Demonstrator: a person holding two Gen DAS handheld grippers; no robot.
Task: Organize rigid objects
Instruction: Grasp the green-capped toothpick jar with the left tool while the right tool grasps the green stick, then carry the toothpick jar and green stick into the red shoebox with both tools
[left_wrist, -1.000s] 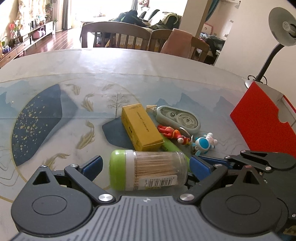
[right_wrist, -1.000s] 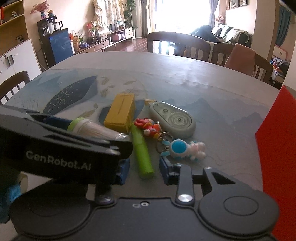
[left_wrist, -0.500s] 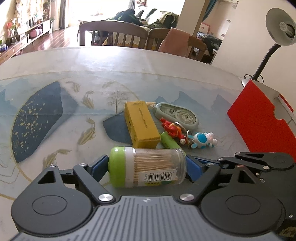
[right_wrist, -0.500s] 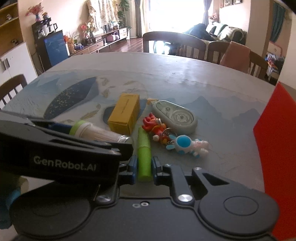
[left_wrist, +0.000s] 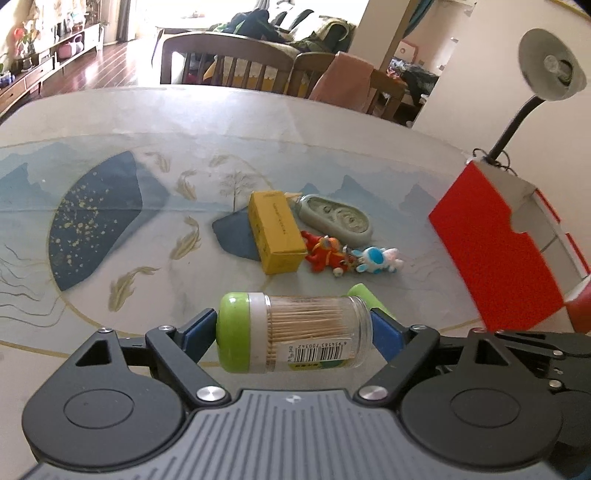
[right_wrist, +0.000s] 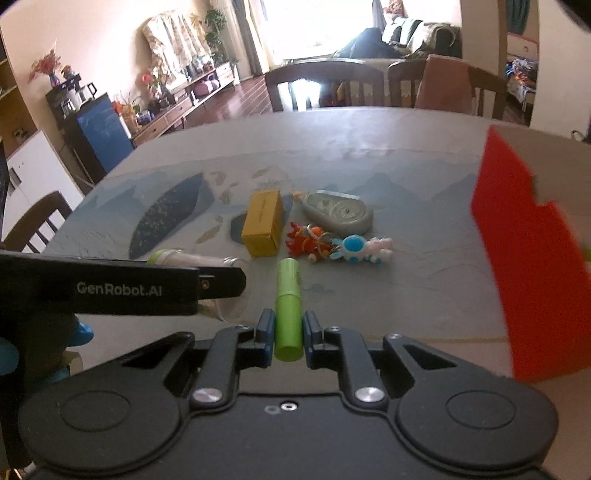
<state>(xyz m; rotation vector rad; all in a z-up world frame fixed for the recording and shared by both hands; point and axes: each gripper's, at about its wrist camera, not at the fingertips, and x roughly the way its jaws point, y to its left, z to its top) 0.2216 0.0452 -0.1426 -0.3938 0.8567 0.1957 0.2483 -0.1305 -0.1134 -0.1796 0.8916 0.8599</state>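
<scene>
My left gripper (left_wrist: 293, 330) is shut on a clear toothpick jar (left_wrist: 314, 332) with a green cap, held sideways above the table. My right gripper (right_wrist: 289, 338) is shut on a green tube (right_wrist: 288, 310), also lifted off the table; the tube's end (left_wrist: 364, 293) shows behind the jar in the left wrist view. The jar (right_wrist: 192, 258) and the left gripper's black body appear at the left of the right wrist view. On the table lie a yellow box (left_wrist: 275, 230), a grey-green tape dispenser (left_wrist: 336, 219), a red figure (left_wrist: 325, 254) and a blue-white figure (left_wrist: 376, 258).
A red open box (left_wrist: 495, 251) stands at the right of the table, with a desk lamp (left_wrist: 546, 70) behind it. Wooden chairs (left_wrist: 236, 62) stand along the far edge. The patterned tablecloth (left_wrist: 92, 221) covers the left side.
The left gripper closed on the toothpick jar and lifted it. The right gripper closed on the green tube and raised it from the table.
</scene>
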